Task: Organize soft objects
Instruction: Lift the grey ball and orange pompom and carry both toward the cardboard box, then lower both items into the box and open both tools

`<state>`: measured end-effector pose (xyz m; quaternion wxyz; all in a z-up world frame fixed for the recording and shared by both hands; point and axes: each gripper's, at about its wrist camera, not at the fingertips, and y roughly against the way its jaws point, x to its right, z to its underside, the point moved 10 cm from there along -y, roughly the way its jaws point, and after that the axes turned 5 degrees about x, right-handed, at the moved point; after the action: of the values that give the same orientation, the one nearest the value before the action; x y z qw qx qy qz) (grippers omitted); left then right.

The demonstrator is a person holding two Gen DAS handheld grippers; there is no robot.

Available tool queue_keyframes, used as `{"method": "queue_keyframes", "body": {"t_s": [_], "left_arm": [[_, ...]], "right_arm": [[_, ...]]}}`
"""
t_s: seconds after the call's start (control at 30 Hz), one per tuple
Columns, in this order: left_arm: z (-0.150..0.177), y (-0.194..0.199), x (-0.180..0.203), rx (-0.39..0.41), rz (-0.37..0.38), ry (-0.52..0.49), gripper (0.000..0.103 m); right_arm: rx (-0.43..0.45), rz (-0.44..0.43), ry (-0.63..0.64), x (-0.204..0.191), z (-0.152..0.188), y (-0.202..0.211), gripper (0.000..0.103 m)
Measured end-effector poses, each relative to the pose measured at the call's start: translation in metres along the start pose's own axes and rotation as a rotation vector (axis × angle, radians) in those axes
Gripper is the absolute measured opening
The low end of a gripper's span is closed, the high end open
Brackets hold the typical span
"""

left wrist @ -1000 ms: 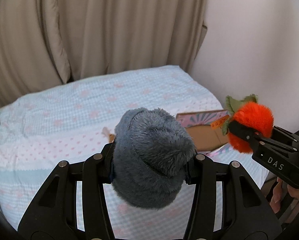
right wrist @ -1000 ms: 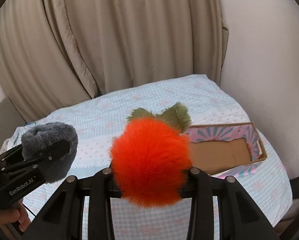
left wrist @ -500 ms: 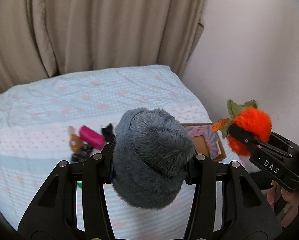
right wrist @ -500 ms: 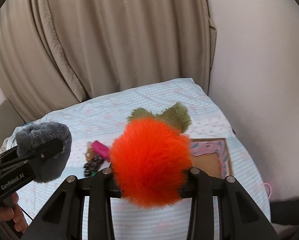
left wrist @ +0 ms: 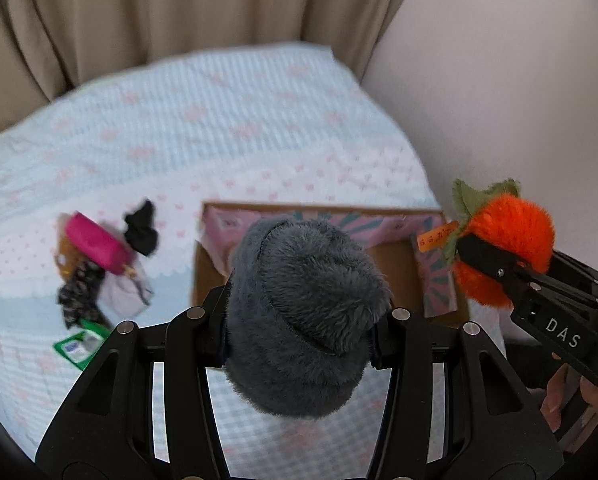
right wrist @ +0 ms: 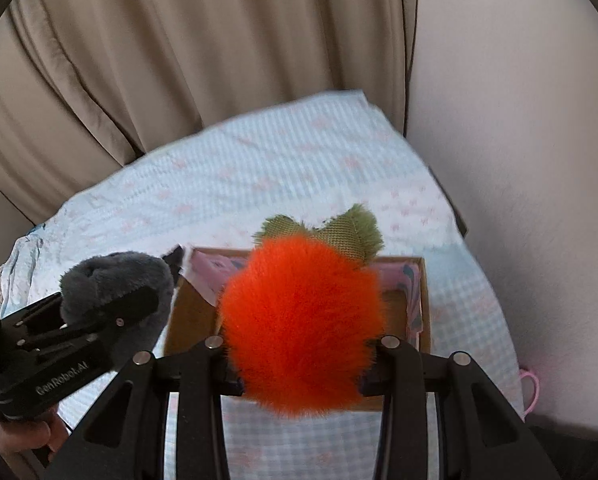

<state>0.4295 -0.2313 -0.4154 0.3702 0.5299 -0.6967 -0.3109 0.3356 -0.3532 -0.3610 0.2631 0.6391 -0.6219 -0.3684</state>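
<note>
Two claws grip fluff: left claw (left wrist: 299, 316) squeezes shaggy grey plush (left wrist: 303, 320), right claw (right wrist: 299, 364) round orange pompom (right wrist: 299, 320).

The grey plush (left wrist: 303, 320) hides the near left part of the cardboard box (left wrist: 439, 256) floor in the left wrist view; in the right wrist view the orange plush (right wrist: 299, 320) covers most of the box's middle. The bed (left wrist: 219, 128) and the small heap of items (left wrist: 99, 264) toward its left edge are blurred, so the pieces cannot be told apart. The print on the orange tag (left wrist: 435, 238) is too small to read. A pink loop (right wrist: 529, 390) by the bed's right edge is partly hidden.
</note>
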Motion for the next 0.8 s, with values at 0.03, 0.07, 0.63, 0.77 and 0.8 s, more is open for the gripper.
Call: {"method": "queue_keyframes", "body": {"t_s": [0.03, 0.07, 0.63, 0.77, 0.8], "left_arm": [[0.003, -0.014, 0.001, -0.037, 0.008, 0.008, 0.044], [0.004, -0.027, 0.000, -0.065, 0.013, 0.016, 0.044], [0.043, -0.148, -0.015, -0.314, -0.084, -0.112, 0.087], [0.047, -0.138, -0.016, -0.332, -0.073, -0.143, 0.103], [0.047, -0.137, -0.015, -0.330, -0.074, -0.147, 0.103]], "right_arm": [[-0.032, -0.005, -0.009, 0.006, 0.003, -0.014, 0.034], [-0.059, -0.008, -0.018, 0.011, 0.006, -0.025, 0.034], [-0.338, -0.035, -0.107, 0.053, 0.050, -0.163, 0.045], [-0.366, -0.074, -0.204, 0.054, 0.050, -0.166, 0.091], [-0.373, -0.083, -0.224, 0.053, 0.049, -0.165, 0.095]]}}
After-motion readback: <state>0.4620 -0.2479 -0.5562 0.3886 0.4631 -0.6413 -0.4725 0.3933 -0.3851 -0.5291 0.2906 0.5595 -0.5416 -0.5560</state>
